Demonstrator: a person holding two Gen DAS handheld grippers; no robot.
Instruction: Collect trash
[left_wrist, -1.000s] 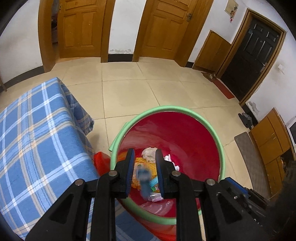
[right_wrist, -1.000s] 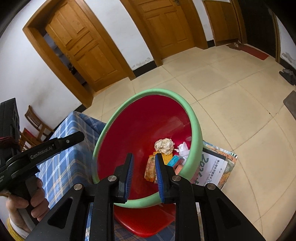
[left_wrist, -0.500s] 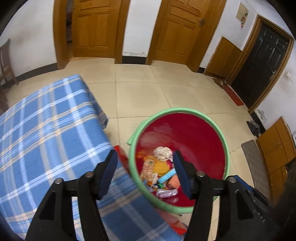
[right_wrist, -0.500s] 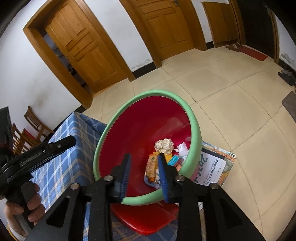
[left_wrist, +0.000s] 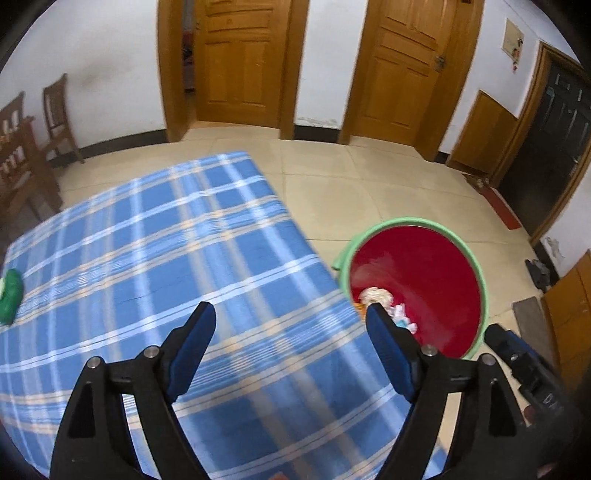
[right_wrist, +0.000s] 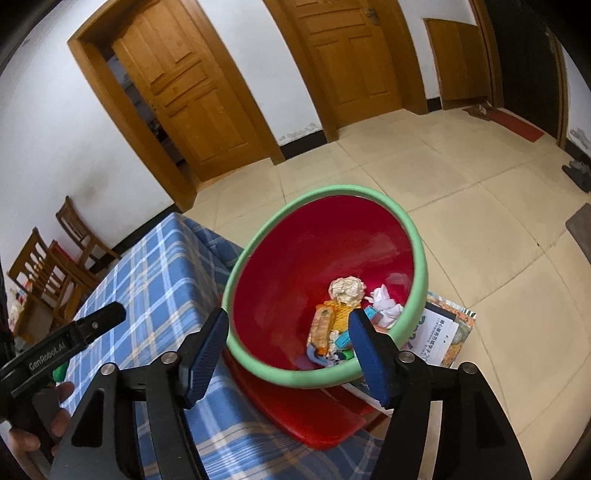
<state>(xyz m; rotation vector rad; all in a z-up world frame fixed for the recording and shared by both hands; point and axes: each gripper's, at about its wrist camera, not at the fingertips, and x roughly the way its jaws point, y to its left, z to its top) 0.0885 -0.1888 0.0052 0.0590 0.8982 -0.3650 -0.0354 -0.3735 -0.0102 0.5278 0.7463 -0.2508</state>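
A red bin with a green rim (left_wrist: 436, 221) (right_wrist: 417, 251) stands beside the blue plaid table (left_wrist: 166, 258) (right_wrist: 147, 280). Inside it lie a crumpled paper ball (right_wrist: 347, 290), white tissue (right_wrist: 384, 304), an orange wrapper (right_wrist: 321, 326) and other scraps. My left gripper (left_wrist: 290, 319) is open and empty above the table, left of the bin. My right gripper (right_wrist: 288, 325) is open and empty over the bin's near rim. A green object (left_wrist: 9, 295) lies at the table's left edge.
A red stool (right_wrist: 306, 410) and a calendar (right_wrist: 439, 332) sit under the bin. Wooden chairs (left_wrist: 33, 147) stand at the left wall. Wooden doors (left_wrist: 236, 55) line the far wall. A cabinet (left_wrist: 569, 306) stands at the right.
My left gripper opened, dropped a blurred item into the bin, and swung left over the table. My right gripper opened wide above the bin rim.
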